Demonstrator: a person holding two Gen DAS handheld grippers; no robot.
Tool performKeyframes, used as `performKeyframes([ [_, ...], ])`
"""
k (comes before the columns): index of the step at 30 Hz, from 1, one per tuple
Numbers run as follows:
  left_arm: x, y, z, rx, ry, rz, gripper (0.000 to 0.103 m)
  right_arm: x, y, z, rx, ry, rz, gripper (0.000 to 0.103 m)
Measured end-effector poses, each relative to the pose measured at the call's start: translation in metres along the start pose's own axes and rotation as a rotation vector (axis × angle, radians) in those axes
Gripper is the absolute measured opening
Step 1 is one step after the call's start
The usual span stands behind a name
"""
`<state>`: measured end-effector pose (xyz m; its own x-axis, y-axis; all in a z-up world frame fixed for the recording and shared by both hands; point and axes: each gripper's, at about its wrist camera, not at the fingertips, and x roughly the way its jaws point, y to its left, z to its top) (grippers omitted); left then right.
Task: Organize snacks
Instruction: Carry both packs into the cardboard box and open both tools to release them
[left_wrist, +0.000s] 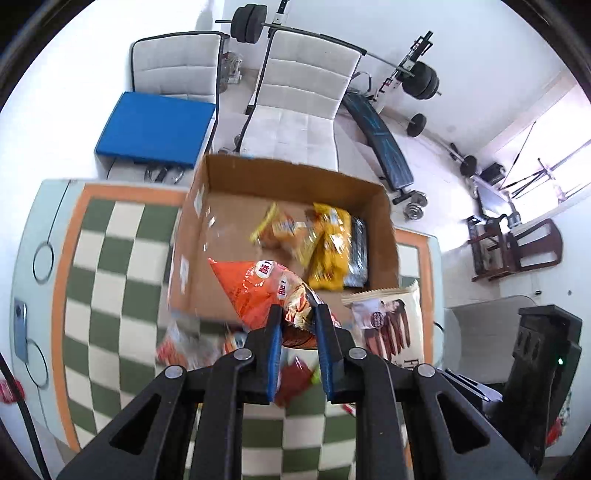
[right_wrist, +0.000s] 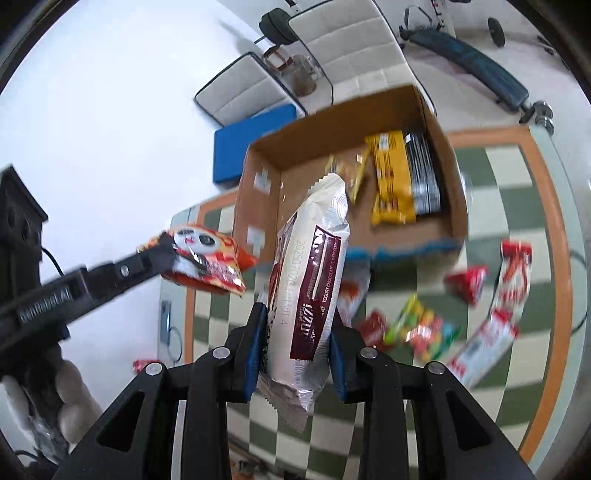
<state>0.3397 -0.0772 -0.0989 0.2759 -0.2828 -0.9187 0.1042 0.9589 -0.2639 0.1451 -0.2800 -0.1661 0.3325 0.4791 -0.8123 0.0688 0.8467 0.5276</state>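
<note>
Presently both grippers clamp light, crinkly packets above the checked table mat (left_wrist: 110, 258) — left gripper (left_wrist: 297, 314) pinching the orange snack bag (left_wrist: 255, 291), right gripper (right_wrist: 297, 332) the white cookie pack (right_wrist: 314, 280) mid-body — slippery film, near the cardboard box (right_wrist: 258, 206)

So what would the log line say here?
left tongs: shut on orange snack bag | right tongs: shut on white cookie packet | cardboard box: part-filled
</note>
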Motion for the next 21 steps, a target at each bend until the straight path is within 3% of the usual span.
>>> performKeyframes([
  [4,0.04,0.009,0.032,0.011,0.046,0.056,0.015,0.03,-0.003,0.042,0.017,0.011,-0.028,0.033],
  [7,0.074,0.021,0.045,0.007,0.123,0.091,0.016,0.055,-0.007,0.065,0.015,0.026,-0.052,0.033],
  [10,0.105,0.034,0.05,-0.012,0.184,0.145,0.017,0.089,-0.013,0.086,0.029,0.103,-0.064,0.036],
  [13,0.127,0.047,0.052,-0.033,0.232,0.157,0.018,0.111,-0.016,0.098,0.015,0.136,-0.129,0.058],
  [16,0.137,0.054,0.051,-0.035,0.246,0.179,0.02,0.12,-0.016,0.104,0.003,0.15,-0.164,0.062],
  [19,0.138,0.053,0.05,-0.018,0.246,0.196,0.023,0.126,-0.017,0.108,-0.011,0.16,-0.21,0.082],
  [21,0.135,0.052,0.048,-0.01,0.24,0.195,0.024,0.128,-0.018,0.108,-0.016,0.162,-0.234,0.084],
])
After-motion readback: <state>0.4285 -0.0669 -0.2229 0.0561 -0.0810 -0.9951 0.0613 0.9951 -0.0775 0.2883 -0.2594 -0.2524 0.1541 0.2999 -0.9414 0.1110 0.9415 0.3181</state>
